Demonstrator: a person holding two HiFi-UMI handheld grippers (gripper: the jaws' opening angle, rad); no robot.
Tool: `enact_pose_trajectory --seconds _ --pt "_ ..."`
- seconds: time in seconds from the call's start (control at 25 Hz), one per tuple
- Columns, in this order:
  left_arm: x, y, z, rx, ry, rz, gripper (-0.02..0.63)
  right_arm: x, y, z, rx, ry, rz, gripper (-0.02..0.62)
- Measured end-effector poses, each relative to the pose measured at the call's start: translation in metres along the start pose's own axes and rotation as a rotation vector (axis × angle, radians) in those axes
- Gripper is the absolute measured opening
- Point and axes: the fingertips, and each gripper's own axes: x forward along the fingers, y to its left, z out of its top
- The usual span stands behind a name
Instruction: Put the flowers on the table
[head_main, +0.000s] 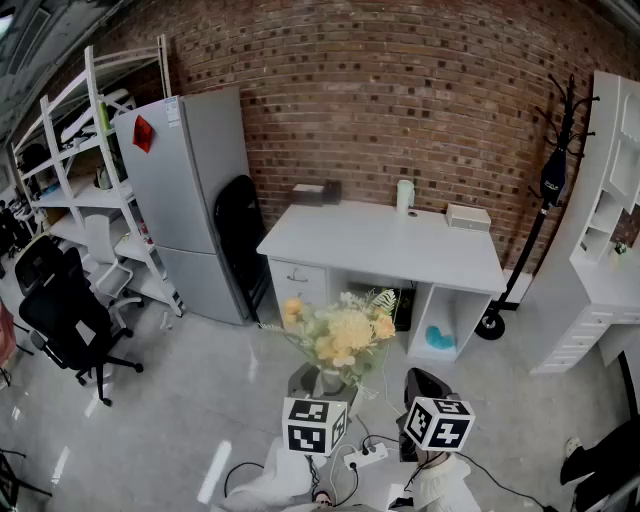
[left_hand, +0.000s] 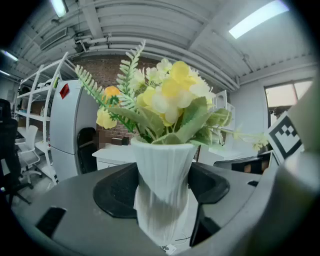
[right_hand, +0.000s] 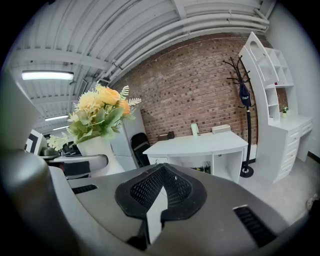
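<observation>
A bunch of yellow and cream flowers (head_main: 340, 335) with fern sprigs stands in a white ribbed vase (left_hand: 162, 195). My left gripper (left_hand: 162, 200) is shut on the vase, with a black pad (left_hand: 117, 192) pressing on each side of it. In the head view the left gripper (head_main: 322, 388) holds the bouquet above the floor, in front of the white desk (head_main: 385, 240). My right gripper (head_main: 424, 384) is just to the right of it, shut and empty. The right gripper view shows its jaws (right_hand: 161, 175) closed, the flowers (right_hand: 100, 112) at its left and the desk (right_hand: 200, 145) ahead.
On the desk stand a pale cup (head_main: 404, 195), a white box (head_main: 468, 216) and a dark box (head_main: 315, 192). A grey fridge (head_main: 195, 200) and a black chair (head_main: 240, 235) stand left of it. A coat stand (head_main: 555, 180) and white shelving (head_main: 610, 250) are at the right. A power strip (head_main: 365, 457) lies on the floor.
</observation>
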Motion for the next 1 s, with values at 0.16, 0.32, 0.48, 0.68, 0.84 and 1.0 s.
enact_pose_trajectory --seconds 0.16,0.32,0.48,0.68,0.84,1.0 --pt "0.001 0.006 0.001 -0.002 -0.001 -0.001 0.308 0.005 0.004 0.000 0.002 0.001 -0.001 0.023" --pt "0.004 0.016 0.003 0.000 0.002 -0.005 0.308 0.013 0.011 0.000 0.004 0.005 -0.005 0.023" --pt "0.007 0.028 0.002 0.003 0.003 -0.012 0.308 0.023 0.018 -0.001 0.027 0.000 0.002 0.023" --pt "0.012 0.044 0.002 0.024 0.008 -0.028 0.308 0.037 0.025 0.003 0.043 -0.025 -0.013 0.025" --pt "0.016 0.057 0.007 0.051 0.002 -0.039 0.309 0.045 0.029 0.008 0.052 -0.045 -0.041 0.025" --pt "0.023 0.068 0.011 0.033 -0.005 -0.040 0.308 0.046 0.025 0.001 0.067 -0.027 -0.068 0.025"
